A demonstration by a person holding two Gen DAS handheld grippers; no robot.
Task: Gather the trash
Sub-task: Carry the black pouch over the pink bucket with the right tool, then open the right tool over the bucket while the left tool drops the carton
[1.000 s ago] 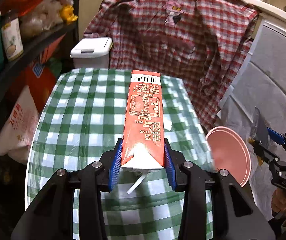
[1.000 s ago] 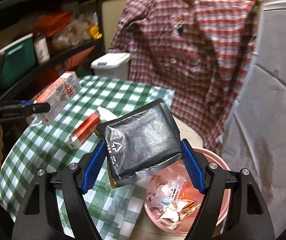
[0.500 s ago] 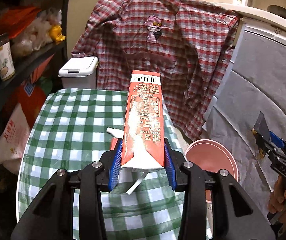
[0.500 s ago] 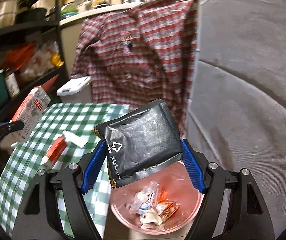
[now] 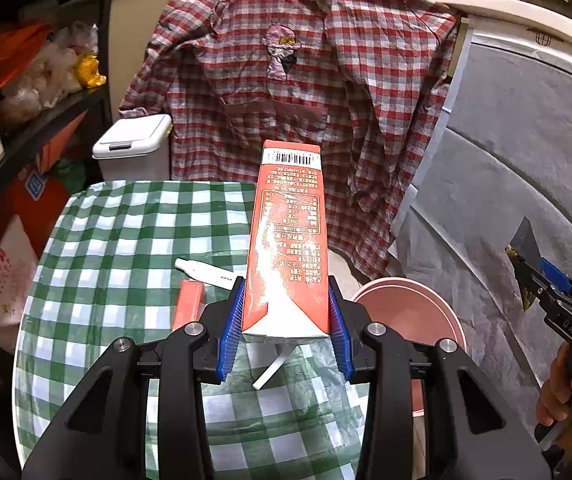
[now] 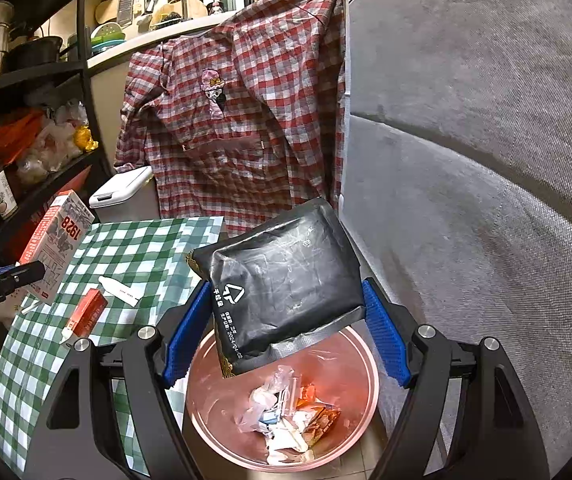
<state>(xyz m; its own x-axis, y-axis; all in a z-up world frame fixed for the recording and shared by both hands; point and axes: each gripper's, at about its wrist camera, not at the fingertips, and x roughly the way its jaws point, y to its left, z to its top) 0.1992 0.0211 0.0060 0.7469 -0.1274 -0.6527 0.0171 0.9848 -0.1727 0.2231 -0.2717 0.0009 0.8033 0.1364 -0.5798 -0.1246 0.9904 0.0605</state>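
Hanging right over the pink bin, the black packet sits between the right gripper pads, which look spread — the left gripper pinches the red carton farther off.

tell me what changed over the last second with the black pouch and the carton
The right gripper carried the black pouch off the checked table to above the pink bin; its jaws have now spread and the pouch hangs loose between them, being let go. The left gripper lifted and drew back slightly. Unchanged: it stays shut on the red carton; the small red box and white tube lie where they were.
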